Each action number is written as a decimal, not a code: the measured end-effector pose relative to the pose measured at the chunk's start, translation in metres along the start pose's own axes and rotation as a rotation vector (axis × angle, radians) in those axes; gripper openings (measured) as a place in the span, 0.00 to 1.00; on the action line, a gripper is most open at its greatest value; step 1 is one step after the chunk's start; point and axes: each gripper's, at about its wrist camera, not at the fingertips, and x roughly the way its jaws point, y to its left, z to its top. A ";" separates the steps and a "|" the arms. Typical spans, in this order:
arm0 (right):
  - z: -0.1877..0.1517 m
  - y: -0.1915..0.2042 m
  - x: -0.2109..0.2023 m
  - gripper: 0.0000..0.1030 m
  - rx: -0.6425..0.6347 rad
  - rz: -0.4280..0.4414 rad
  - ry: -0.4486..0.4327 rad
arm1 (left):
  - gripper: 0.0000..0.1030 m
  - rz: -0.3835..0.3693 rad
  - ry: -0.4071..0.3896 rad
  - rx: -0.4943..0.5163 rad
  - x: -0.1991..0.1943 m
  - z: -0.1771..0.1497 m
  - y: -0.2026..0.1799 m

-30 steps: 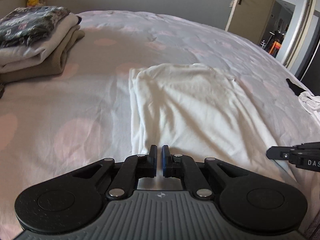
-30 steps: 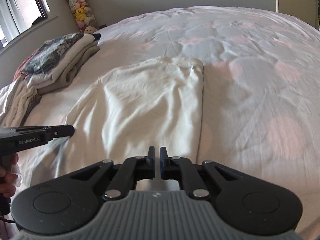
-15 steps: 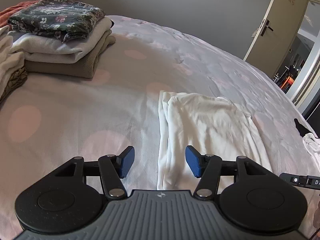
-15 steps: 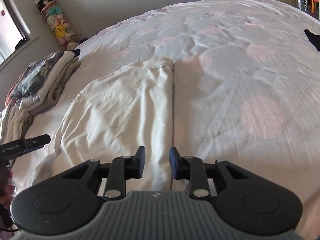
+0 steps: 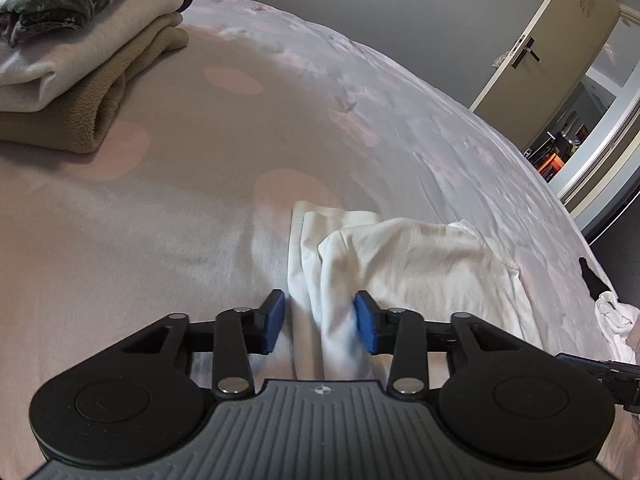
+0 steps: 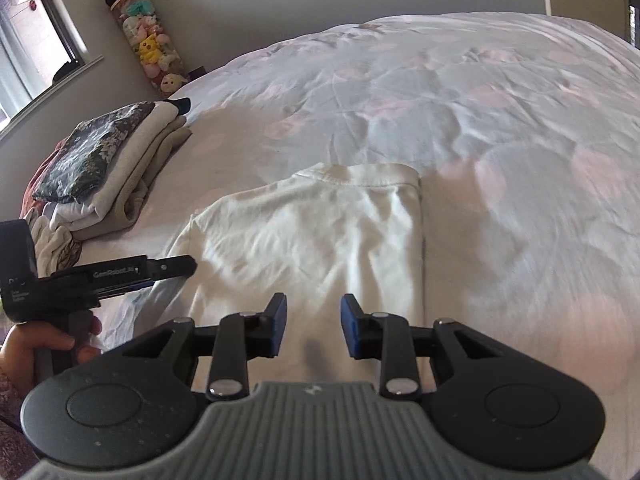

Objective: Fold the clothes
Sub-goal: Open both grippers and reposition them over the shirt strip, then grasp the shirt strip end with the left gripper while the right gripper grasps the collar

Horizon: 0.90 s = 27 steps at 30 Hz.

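A white garment [image 5: 420,264] lies folded lengthwise on the bed. My left gripper [image 5: 319,320] straddles its raised left fold near the front. The jaws are closing with the cloth between them, and a gap still shows beside the left pad [image 5: 272,320]. In the right wrist view the same garment [image 6: 312,232] stretches away from my right gripper [image 6: 313,328]. Its jaws are opening just above the near end, close to the right edge, and nothing is pinched. The left gripper [image 6: 172,266], held by a hand [image 6: 44,344], reaches in from the left.
A stack of folded clothes [image 5: 80,60] sits at the bed's far left, also seen as the stack [image 6: 120,160] from the right wrist. A crumpled white cloth [image 5: 616,320] and a dark sock [image 5: 592,280] lie at the right edge. A door [image 5: 540,48] stands beyond the bed. Plush toys [image 6: 148,40] hang in the corner.
Both grippers went from shut to open. The left one slid to the garment's left fold, opened wide, then narrowed around it. The right one shifted over the garment's near end.
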 end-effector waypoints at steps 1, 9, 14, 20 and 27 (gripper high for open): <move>0.004 0.004 0.005 0.33 -0.007 0.010 0.004 | 0.14 -0.018 0.002 -0.009 0.003 0.003 0.002; 0.048 0.035 0.036 0.43 0.083 0.112 0.036 | 0.06 -0.090 -0.090 0.098 -0.017 0.000 -0.024; 0.065 0.054 0.043 0.45 0.090 0.151 0.041 | 0.06 -0.124 -0.116 0.237 -0.025 -0.009 -0.053; 0.059 0.054 0.052 0.52 0.082 0.109 0.122 | 0.06 -0.122 -0.121 0.409 -0.021 -0.031 -0.084; 0.053 0.042 0.061 0.18 0.134 0.099 0.113 | 0.07 -0.102 -0.111 0.435 -0.020 -0.030 -0.088</move>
